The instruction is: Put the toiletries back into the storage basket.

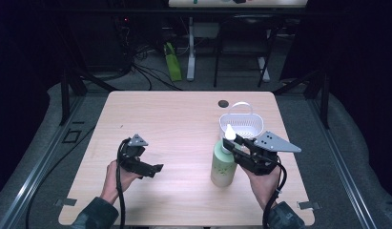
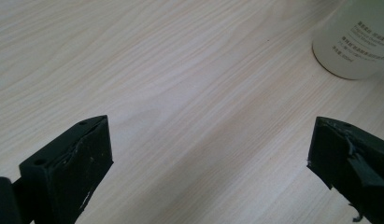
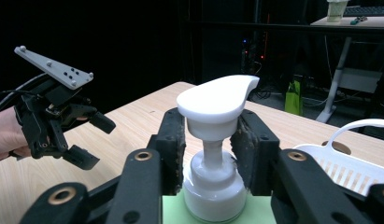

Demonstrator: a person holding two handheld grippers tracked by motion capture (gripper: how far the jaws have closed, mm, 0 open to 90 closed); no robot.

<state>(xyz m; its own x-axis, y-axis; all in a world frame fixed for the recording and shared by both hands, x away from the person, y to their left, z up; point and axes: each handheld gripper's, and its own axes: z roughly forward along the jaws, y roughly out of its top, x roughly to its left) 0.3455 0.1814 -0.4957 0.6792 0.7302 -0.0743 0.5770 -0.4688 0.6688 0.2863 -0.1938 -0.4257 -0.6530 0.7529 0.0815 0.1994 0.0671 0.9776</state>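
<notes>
- In the right gripper view the right gripper [image 3: 211, 140] has its two black jaws drawn in on the neck of the pump bottle [image 3: 213, 186], just under the white pump head [image 3: 217, 99]; the pads press on the collar from both sides, so the bottle is gripped, not merely framed.
- In the high view the same grip sits right of centre: the right gripper [image 1: 233, 144] meets the bottle's top, and the pale green bottle [image 1: 222, 168] stands upright on the table [image 1: 174, 124].
- In the left gripper view the left gripper [image 2: 210, 154] has its jaws wide apart with nothing between them, only bare wood beneath; the bottle's base [image 2: 353, 46] shows in the upper right corner, well clear of both jaws.
- In the high view the left gripper [image 1: 153, 169] sits in the lower left of the frame, apart from the bottle, pointing toward it.
- A white basket [image 1: 241, 123] with its handle up stands just behind the bottle, toward the upper right of the table; whether it touches the bottle is hard to tell from this angle.
- Step in hand, as I judge it: the bottle has been seized by the neck and is not yet lifted.
- The next move probably calls for a straight lift, keeping the bottle vertical, since a neck grip lets a heavy body swing; if the basket is the goal, the base must clear its rim and handle before going down.
</notes>
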